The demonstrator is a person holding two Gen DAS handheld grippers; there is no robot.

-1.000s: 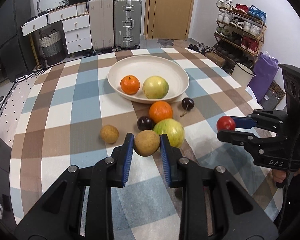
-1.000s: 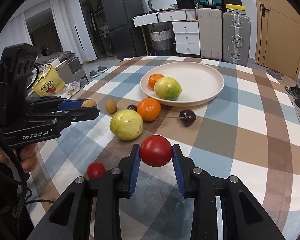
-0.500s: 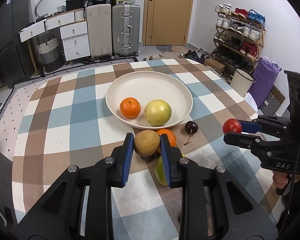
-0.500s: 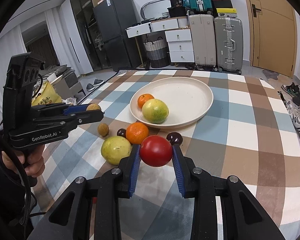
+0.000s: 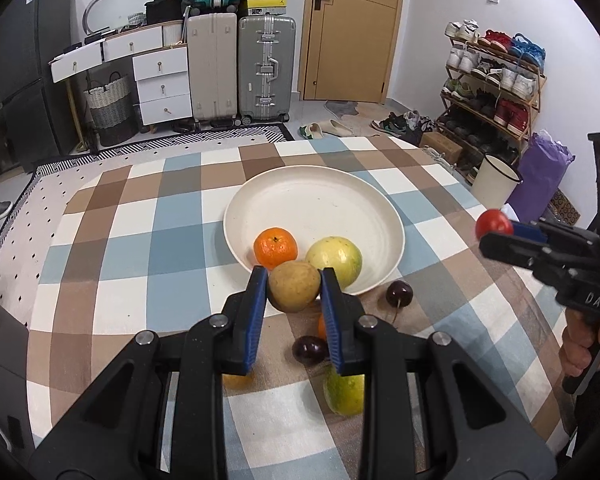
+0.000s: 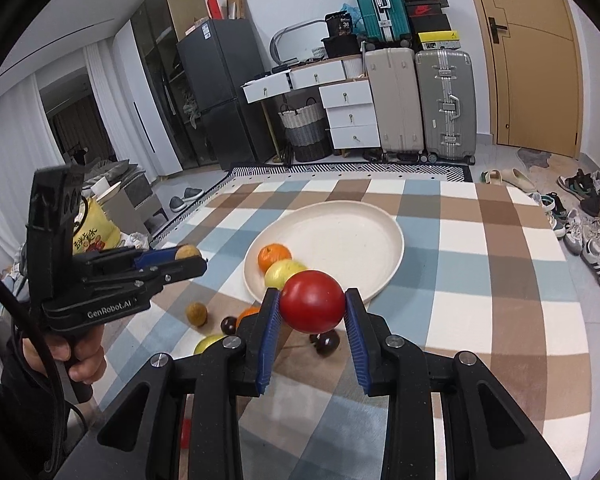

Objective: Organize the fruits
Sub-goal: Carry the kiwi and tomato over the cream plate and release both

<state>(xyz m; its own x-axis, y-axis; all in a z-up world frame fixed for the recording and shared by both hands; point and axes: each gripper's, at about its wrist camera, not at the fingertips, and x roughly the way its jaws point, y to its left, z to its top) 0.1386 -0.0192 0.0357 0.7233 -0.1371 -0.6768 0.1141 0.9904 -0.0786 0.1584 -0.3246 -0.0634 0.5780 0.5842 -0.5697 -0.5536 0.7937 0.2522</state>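
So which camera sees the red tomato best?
The right wrist view. The red tomato fills the middle there, big and sharp, squeezed by the right gripper. In the left wrist view it is only a small red ball at the far right edge.

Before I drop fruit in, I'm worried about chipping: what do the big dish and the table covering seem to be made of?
Dish: cream, matte, with a thin rim and no bright glare, so perhaps melamine or bamboo-fibre plastic; matte ceramic can't be ruled out. Table covering: checked in brown, blue and white, flat with a soft sheen, so possibly printed vinyl or coated cloth.
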